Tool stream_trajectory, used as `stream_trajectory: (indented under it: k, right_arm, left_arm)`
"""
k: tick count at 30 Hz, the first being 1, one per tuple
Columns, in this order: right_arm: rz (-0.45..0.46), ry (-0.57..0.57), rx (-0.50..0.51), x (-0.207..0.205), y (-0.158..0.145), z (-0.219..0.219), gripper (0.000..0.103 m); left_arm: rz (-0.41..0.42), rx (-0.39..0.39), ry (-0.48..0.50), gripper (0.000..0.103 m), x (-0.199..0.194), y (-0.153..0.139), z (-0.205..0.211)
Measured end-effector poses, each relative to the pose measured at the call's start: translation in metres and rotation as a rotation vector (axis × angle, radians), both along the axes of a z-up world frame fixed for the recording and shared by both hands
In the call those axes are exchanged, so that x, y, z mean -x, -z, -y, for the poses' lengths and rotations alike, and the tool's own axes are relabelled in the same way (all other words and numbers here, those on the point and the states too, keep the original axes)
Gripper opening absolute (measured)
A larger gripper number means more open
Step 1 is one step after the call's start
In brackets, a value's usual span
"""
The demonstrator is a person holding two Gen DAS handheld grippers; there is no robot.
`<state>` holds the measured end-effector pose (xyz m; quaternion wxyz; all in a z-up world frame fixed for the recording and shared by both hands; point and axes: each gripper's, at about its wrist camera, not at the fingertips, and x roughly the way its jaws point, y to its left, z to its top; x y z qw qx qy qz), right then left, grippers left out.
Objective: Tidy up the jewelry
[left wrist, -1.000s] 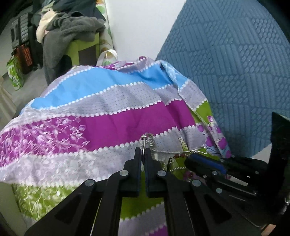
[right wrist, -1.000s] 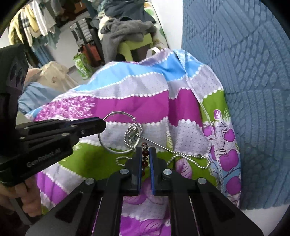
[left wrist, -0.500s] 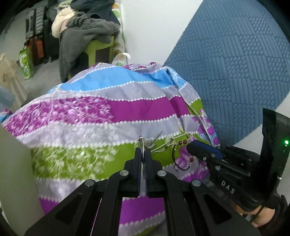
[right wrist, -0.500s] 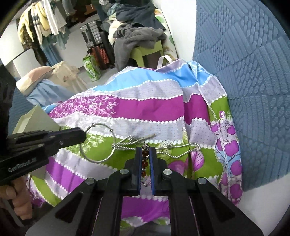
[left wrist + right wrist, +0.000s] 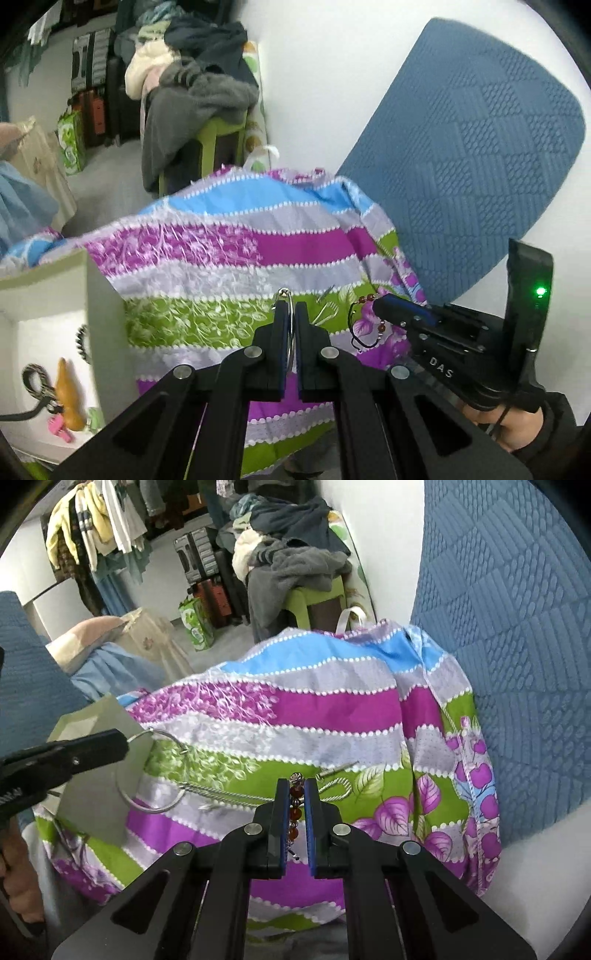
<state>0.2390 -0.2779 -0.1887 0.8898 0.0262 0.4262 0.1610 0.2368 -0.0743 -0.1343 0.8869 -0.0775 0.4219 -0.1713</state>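
Two grippers are in the air above a striped floral cloth (image 5: 332, 709), each clamped on a piece of jewelry. The left gripper (image 5: 290, 308) has its jaws pinched together on a thin silver bangle (image 5: 147, 775), which hangs at the left in front of an open white box (image 5: 92, 295). The right gripper (image 5: 296, 788) has its jaws nearly closed on a bracelet of red beads (image 5: 294, 812) on a dark cord, near the cloth's right side. A twisted silver chain (image 5: 229, 794) lies on the green stripe between them.
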Motion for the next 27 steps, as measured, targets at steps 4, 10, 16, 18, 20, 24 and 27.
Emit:
stream_trajectory:
  k: [4, 10, 16, 18, 20, 24, 27]
  right_arm:
    - [0.008, 0.006, -0.012, 0.002, -0.014, -0.004, 0.005]
    - [0.059, -0.012, -0.005, 0.006, -0.040, -0.023, 0.005]
    - [0.014, -0.028, 0.007, 0.001, -0.021, -0.040, 0.006]
    - [-0.008, -0.031, 0.012, 0.000, -0.012, -0.043, 0.006]
    - [-0.026, -0.036, 0.019, 0.001, -0.004, -0.047, 0.006]
    - [-0.036, -0.042, 0.029, 0.002, 0.003, -0.049, 0.006]
    - [-0.049, -0.044, 0.020, 0.004, 0.008, -0.048, 0.006]
  left_arm:
    - [0.033, 0.003, -0.006, 0.001, 0.004, -0.019, -0.010]
    - [0.095, 0.002, -0.014, 0.000, 0.014, -0.050, -0.032]
    - [0.137, -0.006, -0.024, 0.000, 0.024, -0.072, -0.049]
    - [0.139, -0.008, -0.030, 0.000, 0.027, -0.074, -0.053]
    - [0.137, -0.010, -0.032, 0.000, 0.029, -0.073, -0.058]
    - [0.115, 0.002, -0.016, 0.000, 0.034, -0.056, -0.058]
    - [0.057, 0.023, 0.002, 0.002, 0.035, -0.027, -0.052]
